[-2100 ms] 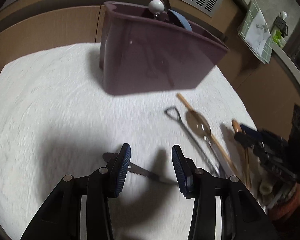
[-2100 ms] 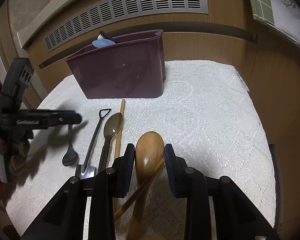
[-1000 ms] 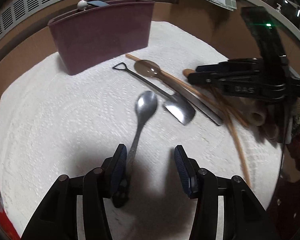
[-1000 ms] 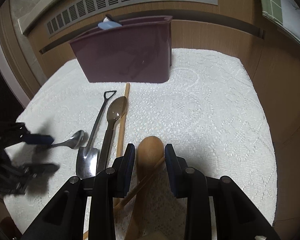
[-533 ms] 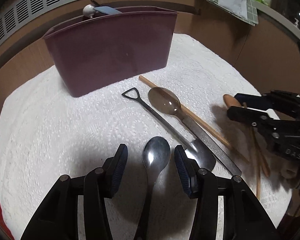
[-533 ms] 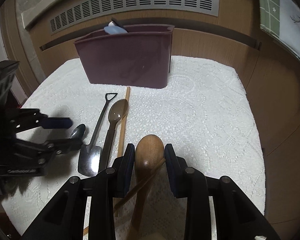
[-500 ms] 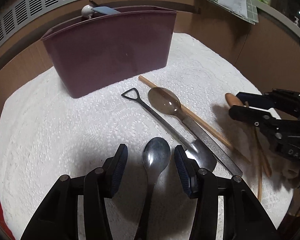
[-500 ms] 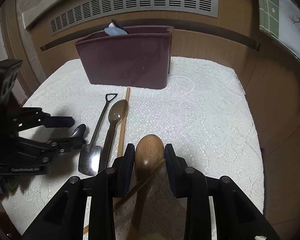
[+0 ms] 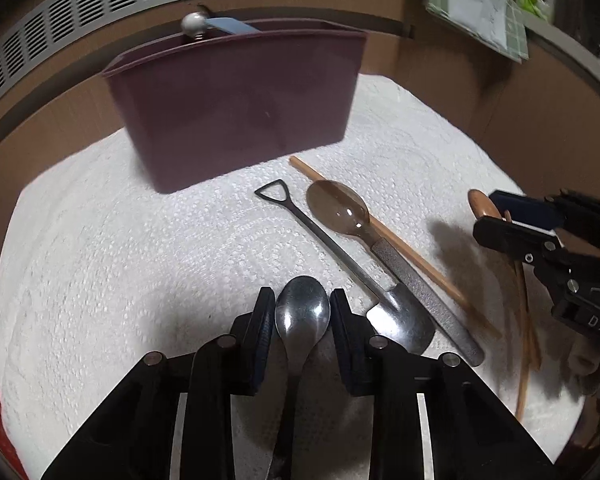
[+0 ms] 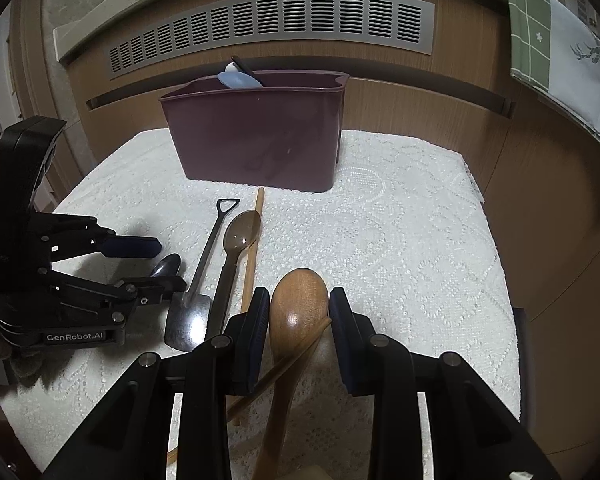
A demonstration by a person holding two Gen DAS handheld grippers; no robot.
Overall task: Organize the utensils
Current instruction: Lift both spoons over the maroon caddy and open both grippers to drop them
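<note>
A metal spoon (image 9: 302,312) lies on the white lace cloth (image 9: 120,260), bowl pointing at the maroon bin (image 9: 240,112). My left gripper (image 9: 302,300) is closing on it, and both pads meet the bowl's edges. In the right wrist view the left gripper (image 10: 156,264) sits at the left, its fingers astride that spoon (image 10: 166,266). My right gripper (image 10: 300,300) is shut on the bowl of a wooden spoon (image 10: 296,312), with a thin wooden stick (image 10: 300,344) crossing over it. The maroon bin (image 10: 256,136) stands at the back and holds a few utensils.
Between the two grippers lie a shovel-shaped metal spoon (image 9: 340,252), a translucent brown spoon (image 9: 340,208) and a wooden chopstick (image 9: 400,248). A wooden wall with a vent grille runs behind the bin. A green checked towel (image 10: 540,20) hangs at the upper right.
The left gripper swung in line with the metal spoon, and its jaws have narrowed from wide apart onto the bowl. The right gripper keeps its grip on the wooden spoon and has barely moved.
</note>
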